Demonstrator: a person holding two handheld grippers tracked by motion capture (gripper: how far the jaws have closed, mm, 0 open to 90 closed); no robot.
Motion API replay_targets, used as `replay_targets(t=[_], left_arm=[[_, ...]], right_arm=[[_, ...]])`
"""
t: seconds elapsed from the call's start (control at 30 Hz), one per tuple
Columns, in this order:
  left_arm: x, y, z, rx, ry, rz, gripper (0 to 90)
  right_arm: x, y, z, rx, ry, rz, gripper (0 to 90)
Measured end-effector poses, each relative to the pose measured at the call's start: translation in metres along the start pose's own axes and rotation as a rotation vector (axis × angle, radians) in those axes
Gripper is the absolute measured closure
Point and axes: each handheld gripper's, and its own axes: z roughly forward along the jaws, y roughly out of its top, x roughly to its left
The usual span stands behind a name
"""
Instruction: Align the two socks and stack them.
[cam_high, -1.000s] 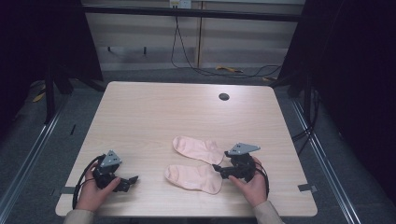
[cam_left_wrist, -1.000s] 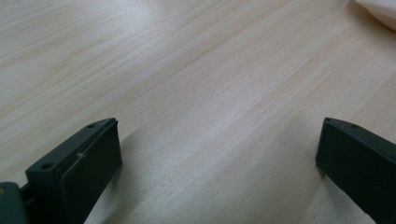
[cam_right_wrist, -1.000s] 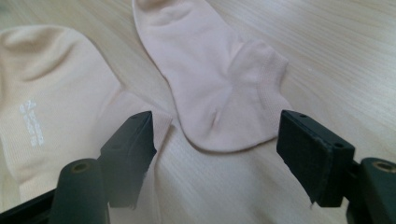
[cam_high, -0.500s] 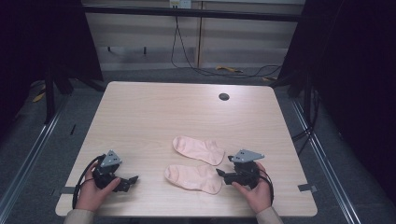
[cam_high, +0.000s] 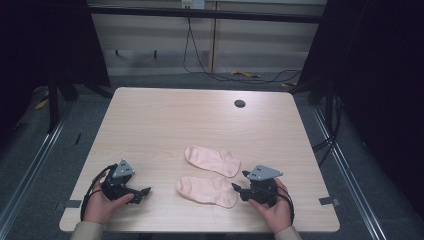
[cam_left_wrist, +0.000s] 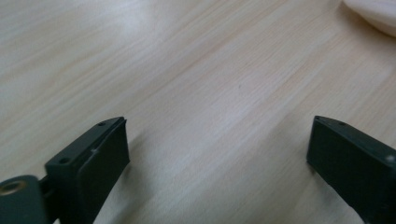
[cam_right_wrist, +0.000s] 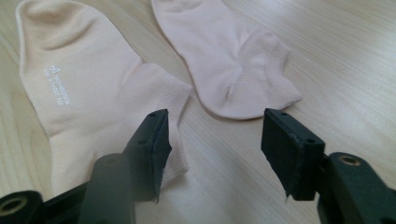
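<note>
Two pale pink ankle socks lie flat on the light wooden table (cam_high: 165, 125). The far sock (cam_high: 212, 161) (cam_right_wrist: 224, 60) lies just behind the near sock (cam_high: 207, 190) (cam_right_wrist: 79, 84), which carries small white print. My right gripper (cam_high: 239, 180) (cam_right_wrist: 215, 135) is open at the socks' cuff ends, its left jaw over the near sock's cuff, and it holds nothing. At the front left my left gripper (cam_high: 142, 194) (cam_left_wrist: 217, 140) rests open over bare wood. A corner of a sock (cam_left_wrist: 373, 11) peeks in at the top right of the left gripper view.
A small dark round hole (cam_high: 239, 103) sits near the table's far edge. Black frame posts stand at both sides, and cables (cam_high: 240, 75) lie on the floor behind. Bare wood stretches across the far half of the table.
My right gripper has drawn back toward the front edge and slightly right, away from the socks. The socks and the left gripper have stayed put.
</note>
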Motion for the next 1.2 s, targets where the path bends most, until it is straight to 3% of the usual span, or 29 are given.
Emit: replay_targets(t=[0.3, 0.5, 0.57, 0.83, 1.13, 1.2], left_arm=[[-0.013, 0.020, 0.005, -0.029, -0.033, 0.011, 15.0], [-0.029, 0.036, 0.012, -0.042, -0.068, 0.046, 15.6], [-0.035, 0.041, 0.015, -0.045, -0.074, 0.048, 16.7], [-0.045, 0.057, 0.019, -0.063, -0.091, -0.013, 30.8], [-0.061, 0.066, 0.032, -0.016, -0.129, -0.003, 39.9], [-0.064, 0.066, 0.034, -0.006, -0.116, 0.006, 41.4]], right_arm=[[0.002, -0.006, -0.004, 0.000, -0.006, 0.019, 44.9], [0.000, -0.008, -0.006, -0.010, -0.025, 0.056, 46.8], [0.000, -0.008, -0.006, -0.017, -0.004, 0.072, 49.0], [0.005, -0.002, 0.002, 0.005, 0.030, 0.073, 64.0], [0.008, -0.004, 0.001, 0.023, 0.032, 0.077, 67.4], [0.008, -0.005, 0.002, 0.032, 0.035, 0.077, 67.5]])
